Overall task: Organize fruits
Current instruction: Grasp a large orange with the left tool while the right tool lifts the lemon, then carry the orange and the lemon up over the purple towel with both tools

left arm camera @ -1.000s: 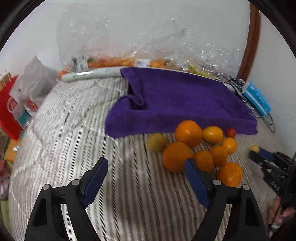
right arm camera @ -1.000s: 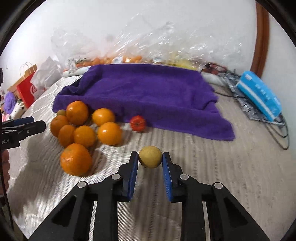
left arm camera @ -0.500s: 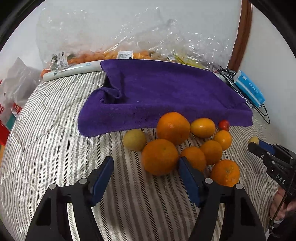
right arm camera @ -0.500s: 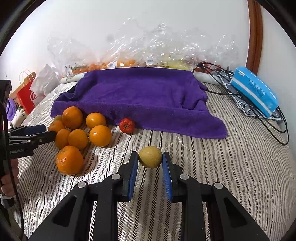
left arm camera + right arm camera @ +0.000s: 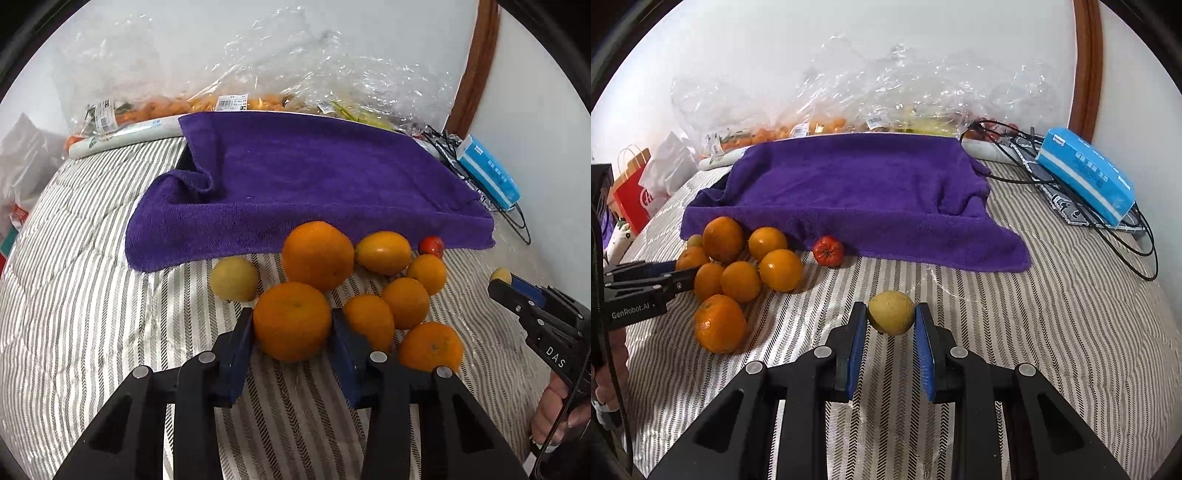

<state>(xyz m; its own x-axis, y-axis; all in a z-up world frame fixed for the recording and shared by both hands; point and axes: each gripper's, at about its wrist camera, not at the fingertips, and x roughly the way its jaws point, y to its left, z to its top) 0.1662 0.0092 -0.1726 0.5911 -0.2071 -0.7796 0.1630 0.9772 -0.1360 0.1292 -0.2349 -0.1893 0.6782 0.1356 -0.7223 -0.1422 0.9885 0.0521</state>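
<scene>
Left gripper (image 5: 292, 328) clamps an orange (image 5: 291, 320) at lower centre of its view. Right gripper (image 5: 891, 325) grips a yellow fruit (image 5: 891, 312) mid-frame; only that view shows the red bag (image 5: 631, 192) at far left.

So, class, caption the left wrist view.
Left claw closes around an orange beside the purple towel.

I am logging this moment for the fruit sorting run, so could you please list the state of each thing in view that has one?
Left tongs: closed around the front orange, pads at its sides.
Front orange: on the bed, between the pads.
Right tongs: shut on the yellow fruit.
Yellow fruit: clamped between the pads.
Purple towel: spread out, rumpled, bare of fruit.
Red fruit: loose at the towel's edge.
</scene>
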